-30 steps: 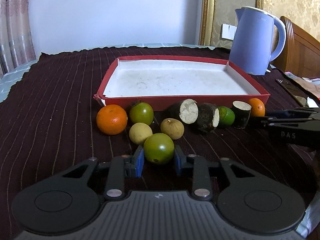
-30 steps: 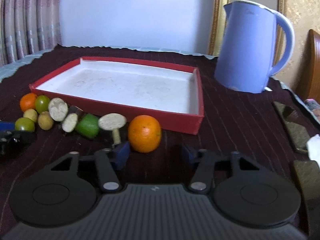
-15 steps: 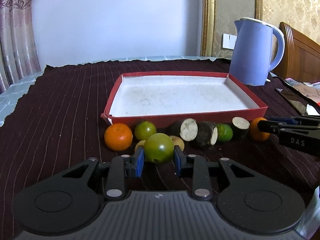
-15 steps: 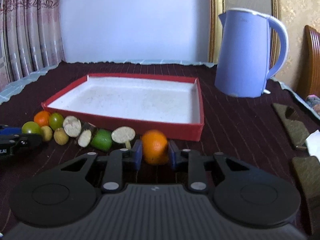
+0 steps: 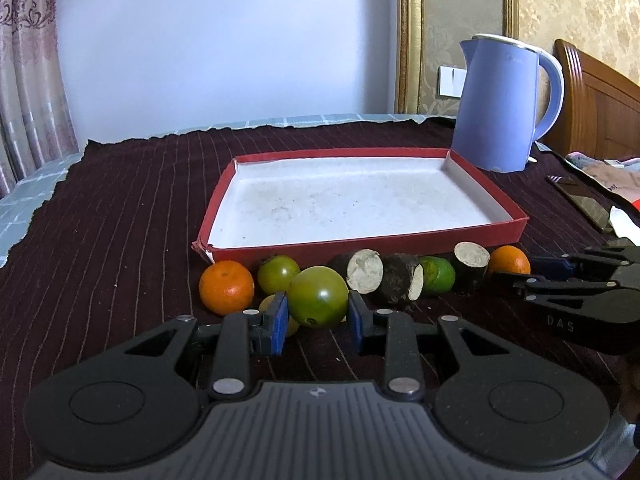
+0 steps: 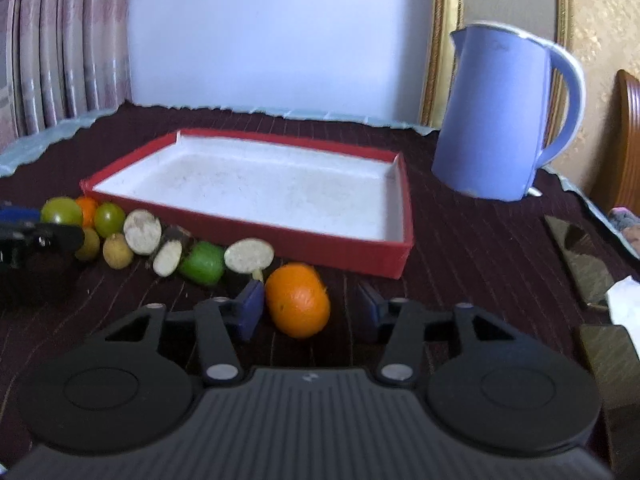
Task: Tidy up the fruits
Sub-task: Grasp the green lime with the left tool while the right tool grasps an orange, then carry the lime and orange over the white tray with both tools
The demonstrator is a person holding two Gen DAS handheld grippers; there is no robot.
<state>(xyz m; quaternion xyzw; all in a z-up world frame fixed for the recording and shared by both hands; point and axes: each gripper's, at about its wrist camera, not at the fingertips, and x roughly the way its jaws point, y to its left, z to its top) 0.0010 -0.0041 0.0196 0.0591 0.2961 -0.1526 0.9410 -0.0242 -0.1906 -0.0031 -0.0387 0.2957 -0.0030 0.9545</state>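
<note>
My left gripper (image 5: 318, 316) is shut on a green tomato (image 5: 318, 297), held just in front of the fruit row. The row lies along the red tray's (image 5: 360, 246) near wall: an orange (image 5: 226, 288), a second green tomato (image 5: 278, 274), dark root pieces (image 5: 394, 280) with white cut faces, and a lime (image 5: 438, 276). My right gripper (image 6: 310, 308) has its jaws opening around another orange (image 6: 298, 300). That orange rests on the cloth against the left pad, and a gap shows at the right pad. The tray (image 6: 340, 252) has nothing in it.
A blue kettle (image 5: 504, 108) stands behind the tray's far right corner. Two small tan fruits (image 6: 118, 251) lie in front of the row. Flat dark objects (image 6: 580, 256) and white paper lie on the cloth at the right. A dark striped cloth (image 5: 120, 220) covers the table.
The left gripper has risen slightly with the green tomato. The right gripper closed on the orange half a second ago and its jaws have since parted again.
</note>
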